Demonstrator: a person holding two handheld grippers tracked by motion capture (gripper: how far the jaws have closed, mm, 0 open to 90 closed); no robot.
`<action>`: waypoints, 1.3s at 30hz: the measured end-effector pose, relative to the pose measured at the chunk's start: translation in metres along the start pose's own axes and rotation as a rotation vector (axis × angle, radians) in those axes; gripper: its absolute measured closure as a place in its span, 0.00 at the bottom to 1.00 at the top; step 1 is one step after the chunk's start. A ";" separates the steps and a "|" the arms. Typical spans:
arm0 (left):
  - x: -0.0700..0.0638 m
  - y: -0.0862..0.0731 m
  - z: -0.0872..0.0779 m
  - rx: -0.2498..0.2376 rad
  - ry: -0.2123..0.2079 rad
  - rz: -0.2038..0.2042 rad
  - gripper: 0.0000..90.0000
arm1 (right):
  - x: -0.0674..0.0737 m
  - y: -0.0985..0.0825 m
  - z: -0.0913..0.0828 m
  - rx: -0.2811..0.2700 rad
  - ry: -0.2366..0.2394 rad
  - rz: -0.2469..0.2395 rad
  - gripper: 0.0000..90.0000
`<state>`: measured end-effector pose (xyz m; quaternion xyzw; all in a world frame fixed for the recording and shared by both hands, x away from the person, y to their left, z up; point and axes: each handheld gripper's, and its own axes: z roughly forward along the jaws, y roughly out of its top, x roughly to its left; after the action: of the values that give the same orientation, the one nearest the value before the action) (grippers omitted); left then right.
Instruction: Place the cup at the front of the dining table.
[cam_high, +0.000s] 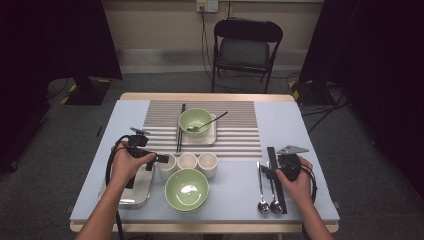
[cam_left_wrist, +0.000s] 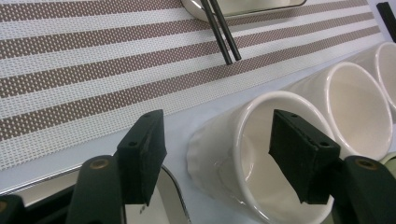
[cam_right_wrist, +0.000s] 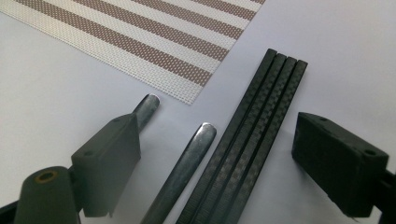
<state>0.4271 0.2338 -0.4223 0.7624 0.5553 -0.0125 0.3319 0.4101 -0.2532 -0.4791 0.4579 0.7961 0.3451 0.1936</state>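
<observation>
The left gripper (cam_left_wrist: 218, 154) is standing with its jaws partly open, straddling the wall of the nearest white cup (cam_left_wrist: 243, 154): one pad inside the mouth, one outside, neither pressing yet. The right gripper (cam_right_wrist: 219, 163) is holding its jaws wide above two spoon handles (cam_right_wrist: 187, 163) and the black chopsticks (cam_right_wrist: 252, 135), gripping nothing. One setting is lying complete on the striped mat (cam_high: 240, 135); the cup is still waiting for pickup.
</observation>
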 end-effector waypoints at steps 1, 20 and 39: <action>-0.001 0.000 0.000 -0.002 -0.002 -0.003 0.40 | 0.000 0.000 0.000 0.000 0.000 0.001 0.16; -0.005 0.000 0.004 0.019 0.031 0.012 0.50 | 0.000 0.000 0.000 0.000 0.000 0.001 0.16; -0.008 0.001 0.009 0.041 0.049 0.020 0.64 | 0.000 0.000 0.000 -0.001 0.000 -0.001 0.16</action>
<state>0.4278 0.2221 -0.4258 0.7748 0.5551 -0.0018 0.3024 0.4103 -0.2532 -0.4792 0.4574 0.7961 0.3456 0.1940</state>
